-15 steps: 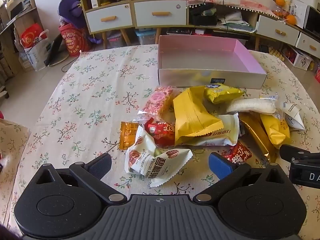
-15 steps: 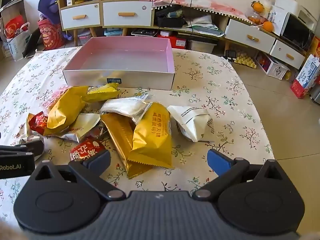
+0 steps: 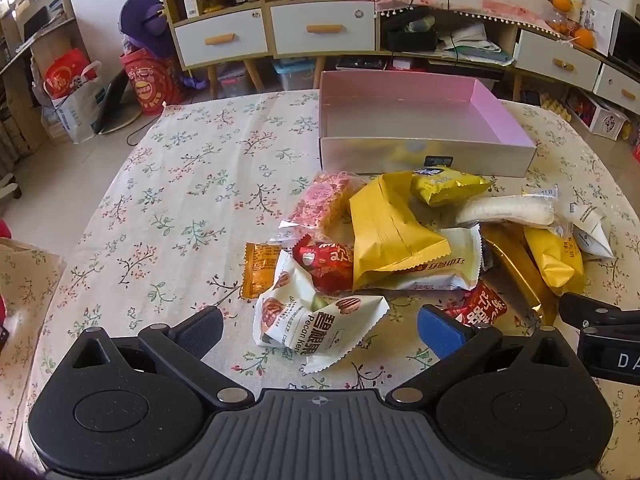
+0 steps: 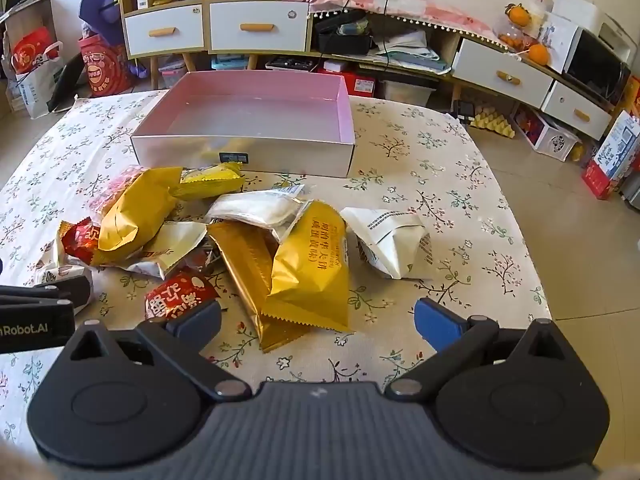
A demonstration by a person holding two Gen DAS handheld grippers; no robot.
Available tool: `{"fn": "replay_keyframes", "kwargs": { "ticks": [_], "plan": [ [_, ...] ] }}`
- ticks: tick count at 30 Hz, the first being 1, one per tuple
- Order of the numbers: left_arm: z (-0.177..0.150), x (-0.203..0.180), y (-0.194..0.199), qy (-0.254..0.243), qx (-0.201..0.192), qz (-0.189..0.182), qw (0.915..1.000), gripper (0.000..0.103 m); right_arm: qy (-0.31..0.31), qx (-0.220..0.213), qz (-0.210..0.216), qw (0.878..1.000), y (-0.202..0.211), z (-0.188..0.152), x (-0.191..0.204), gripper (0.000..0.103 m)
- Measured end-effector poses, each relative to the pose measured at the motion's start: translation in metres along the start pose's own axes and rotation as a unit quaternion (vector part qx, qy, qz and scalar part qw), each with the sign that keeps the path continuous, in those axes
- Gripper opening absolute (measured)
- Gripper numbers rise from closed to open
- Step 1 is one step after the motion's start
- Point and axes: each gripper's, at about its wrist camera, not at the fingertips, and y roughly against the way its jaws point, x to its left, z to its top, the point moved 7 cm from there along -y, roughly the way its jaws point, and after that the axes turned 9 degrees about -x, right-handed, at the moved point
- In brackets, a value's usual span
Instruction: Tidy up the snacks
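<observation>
White crinkled pecan packet (image 3: 316, 320) just ahead of the left gripper (image 3: 320, 330), between wide-spread, empty jaws, long axis slanting across the gap; nearest pick for that hand. Further right, gold wafer packet (image 4: 310, 268) dead ahead of the right gripper (image 4: 318, 318), likewise spread wide and holding nothing, long axis running away toward the box. Beyond the whole heap, empty pink-lined box (image 4: 244, 152) at the far side of the floral tablecloth (image 4: 440, 208). Probably one packet per hand, then forward.

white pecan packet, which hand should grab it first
Left. The white pecan packet lies between the left gripper's open fingers. In the right wrist view it is barely visible at the far left edge.
</observation>
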Motion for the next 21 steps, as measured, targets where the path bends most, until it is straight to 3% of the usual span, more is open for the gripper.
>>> {"fn": "replay_keyframes", "kwargs": {
  "ticks": [21],
  "plan": [
    [-0.0021, -0.0017, -0.0027, -0.002, 0.005, 0.000, 1.0000, 0.103, 0.000, -0.001, 0.001, 1.000, -0.0001, 0.0008, 0.0018, 0.103]
  ]
}}
